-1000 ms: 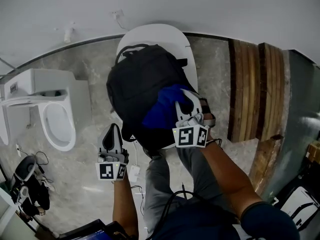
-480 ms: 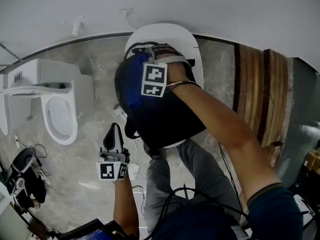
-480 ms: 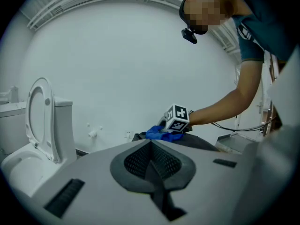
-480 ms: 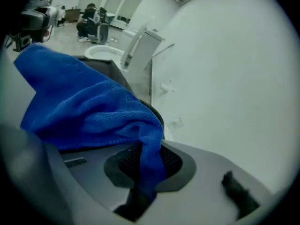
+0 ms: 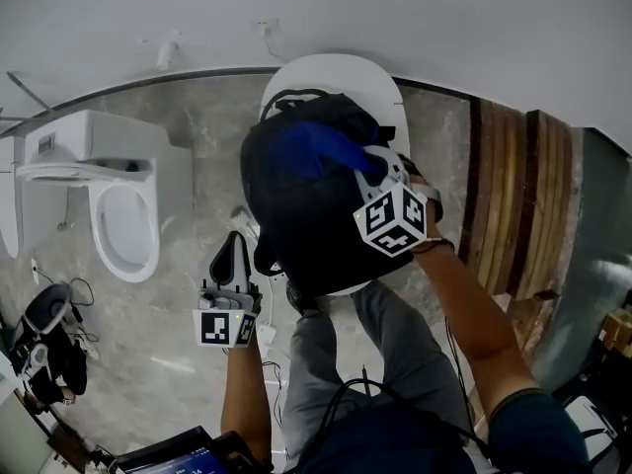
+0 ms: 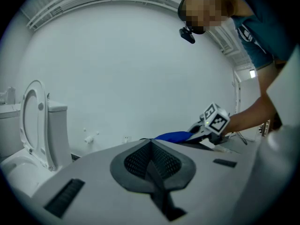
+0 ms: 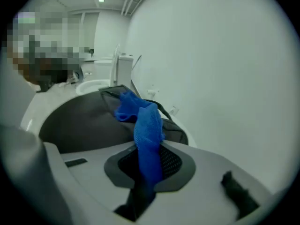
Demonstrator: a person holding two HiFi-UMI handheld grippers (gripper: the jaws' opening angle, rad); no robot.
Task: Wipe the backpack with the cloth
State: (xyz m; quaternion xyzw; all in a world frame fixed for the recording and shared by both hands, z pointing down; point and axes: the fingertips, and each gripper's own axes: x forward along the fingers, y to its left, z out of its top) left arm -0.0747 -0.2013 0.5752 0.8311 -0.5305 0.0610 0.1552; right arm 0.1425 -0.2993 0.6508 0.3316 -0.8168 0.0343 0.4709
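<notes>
A black backpack (image 5: pixel 306 215) lies on a white oval table (image 5: pixel 380 82), seen from the head view. My right gripper (image 5: pixel 373 166) rests on its upper right part, shut on a blue cloth (image 5: pixel 316 148) that trails across the pack's top. In the right gripper view the blue cloth (image 7: pixel 147 135) hangs from the shut jaws over the backpack (image 7: pixel 89 121). My left gripper (image 5: pixel 235 265) hovers to the lower left of the pack, off the table, jaws shut and holding nothing. From the left gripper view, the cloth (image 6: pixel 174 136) and the right gripper (image 6: pixel 212 124) show beyond the left gripper (image 6: pixel 151 158).
A white toilet (image 5: pixel 114 205) with raised lid stands to the left on the marble floor. Wooden slats (image 5: pixel 513 196) lie at the right. Dark gear and cables (image 5: pixel 44 354) sit at the lower left. The wall (image 5: pixel 296 13) runs behind the table.
My right gripper has swept with the cloth from the pack's lower middle up to its top left, then back to the upper right. The left gripper barely moved.
</notes>
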